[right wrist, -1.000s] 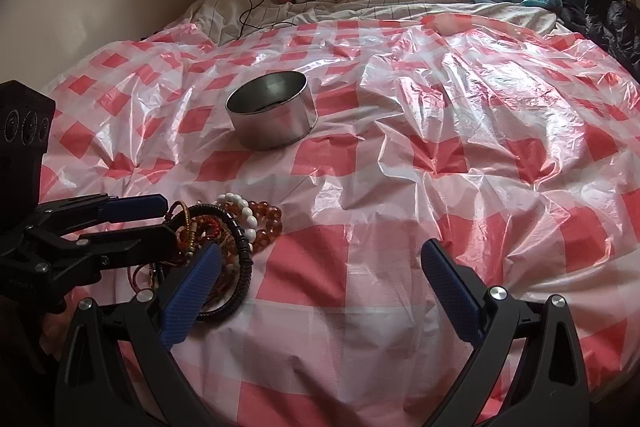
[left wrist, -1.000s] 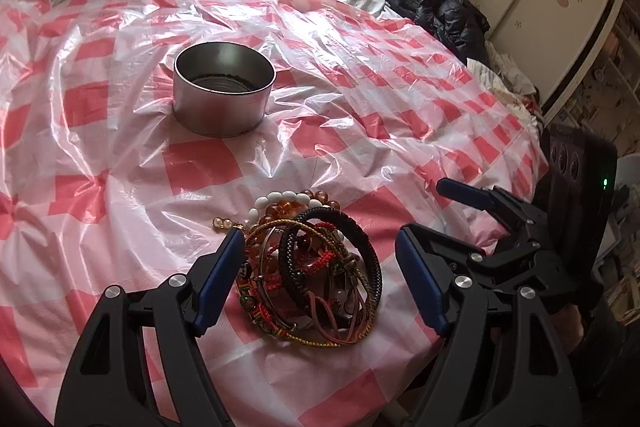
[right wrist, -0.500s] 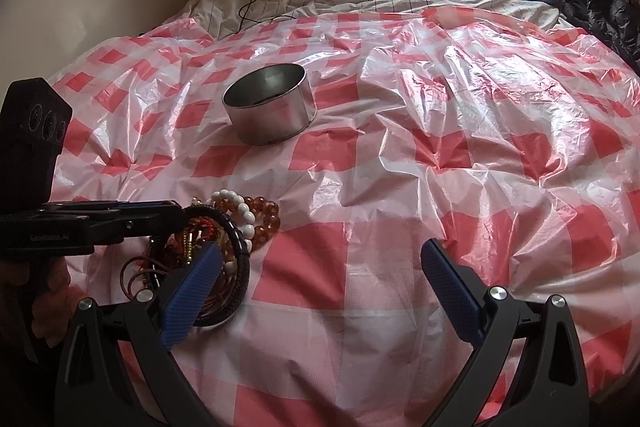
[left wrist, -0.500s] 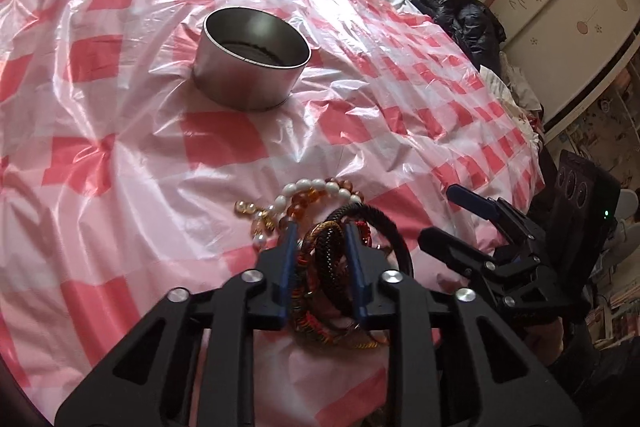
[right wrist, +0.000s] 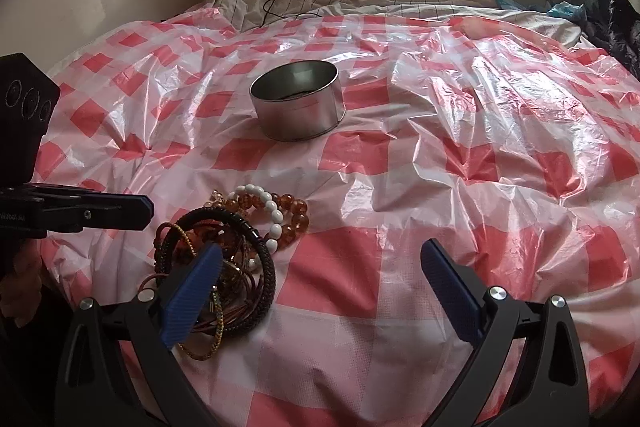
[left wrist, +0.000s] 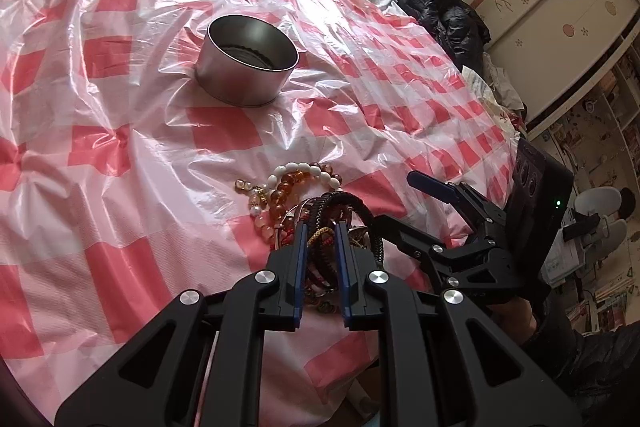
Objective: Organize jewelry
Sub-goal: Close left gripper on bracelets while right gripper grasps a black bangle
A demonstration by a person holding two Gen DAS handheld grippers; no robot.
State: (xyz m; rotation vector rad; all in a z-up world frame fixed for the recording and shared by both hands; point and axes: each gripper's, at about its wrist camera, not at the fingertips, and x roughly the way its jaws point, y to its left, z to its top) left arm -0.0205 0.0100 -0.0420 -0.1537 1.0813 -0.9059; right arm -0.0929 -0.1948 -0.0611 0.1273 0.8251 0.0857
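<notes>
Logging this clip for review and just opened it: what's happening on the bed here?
A person works two handheld grippers over a pile of bracelets on a red-and-white checked plastic sheet. The left gripper has just been closing and now pinches a few cord and bead strands from the pile. The right gripper hangs open beside the pile, holding nothing. The round metal tin, farther back on the sheet, holds no bracelets that can be seen.
</notes>
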